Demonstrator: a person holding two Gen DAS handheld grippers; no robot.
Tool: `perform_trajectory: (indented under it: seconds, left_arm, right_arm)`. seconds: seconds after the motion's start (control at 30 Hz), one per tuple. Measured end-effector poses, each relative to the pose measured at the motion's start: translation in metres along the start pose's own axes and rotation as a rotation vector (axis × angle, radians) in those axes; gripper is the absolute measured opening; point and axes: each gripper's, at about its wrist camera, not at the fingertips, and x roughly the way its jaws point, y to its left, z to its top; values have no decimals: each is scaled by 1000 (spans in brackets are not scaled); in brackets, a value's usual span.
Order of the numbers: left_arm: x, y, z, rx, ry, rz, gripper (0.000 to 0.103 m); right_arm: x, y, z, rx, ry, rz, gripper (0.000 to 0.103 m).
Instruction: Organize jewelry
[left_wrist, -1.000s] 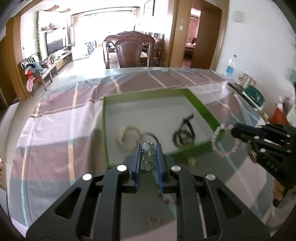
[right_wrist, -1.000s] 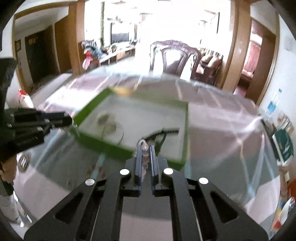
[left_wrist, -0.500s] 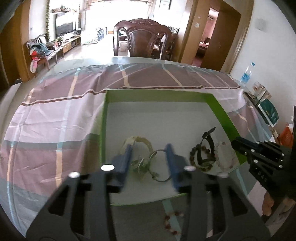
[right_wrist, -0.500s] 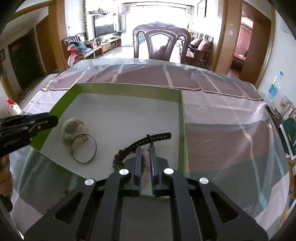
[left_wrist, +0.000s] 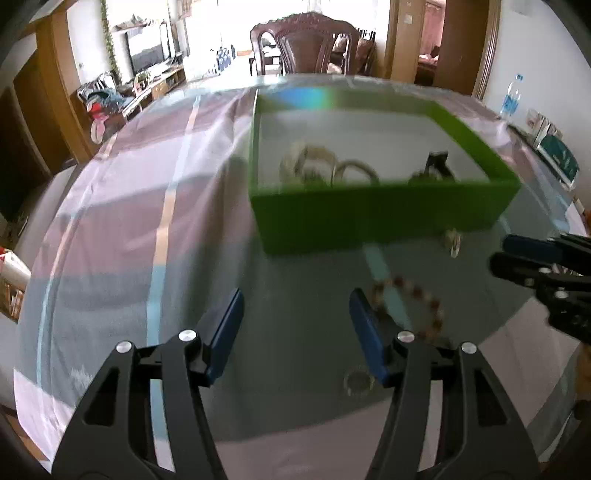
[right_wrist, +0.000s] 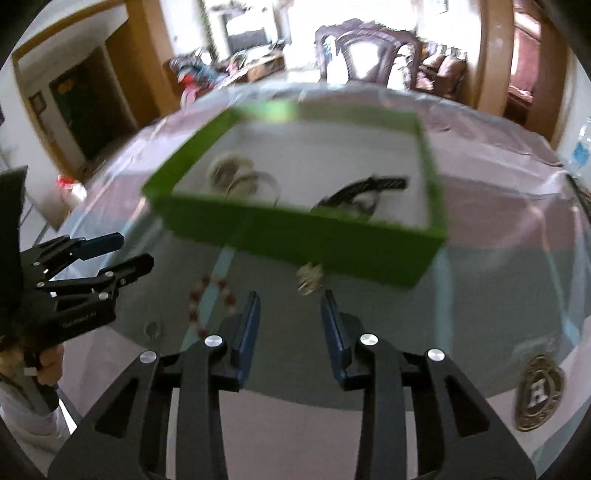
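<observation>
A: Why are both grippers hanging low before the box (left_wrist: 384, 218)?

B: Left gripper (left_wrist: 295, 328) and right gripper (right_wrist: 288, 321) have just been opening; both gape, nothing between. Likely lining up: bead bracelet (left_wrist: 410, 299) and small charm (right_wrist: 309, 278) are lying loose on the table (left_wrist: 110, 258).

A: Unclear?

B: The box wall is hiding part of its jewelry; motion is blurring it.

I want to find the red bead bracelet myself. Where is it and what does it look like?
Find the green box on the table. On the glass in front of its near wall, outside the box, lies the bead bracelet: a loop of red and pale beads. The small ring and the metal trinket nearby have no beads.
</observation>
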Motion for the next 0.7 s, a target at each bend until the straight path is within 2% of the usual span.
perform_trajectory:
  seconds: [0.17, 0.27, 0.33, 0.57, 0.7]
  left_arm:
    - [-6, -7, -25, 31, 16, 0, 66]
    - [-9, -14, -35, 54, 24, -10, 66]
    - [-8, -18, -40, 70, 29, -17, 67]
    - [-3, -22, -43, 68, 48, -27, 69]
    - [-1, -23, -42, 66, 53, -26, 70]
  right_arm:
    - [30, 32, -5, -79, 53, 30, 34]
    - [39, 39, -10, -104, 68, -15, 34]
    - [39, 35, -10, -108, 66, -63, 34]
    - [21, 1, -31, -41, 89, -97, 35]
    - [8, -16, -48, -16, 100, -112, 42]
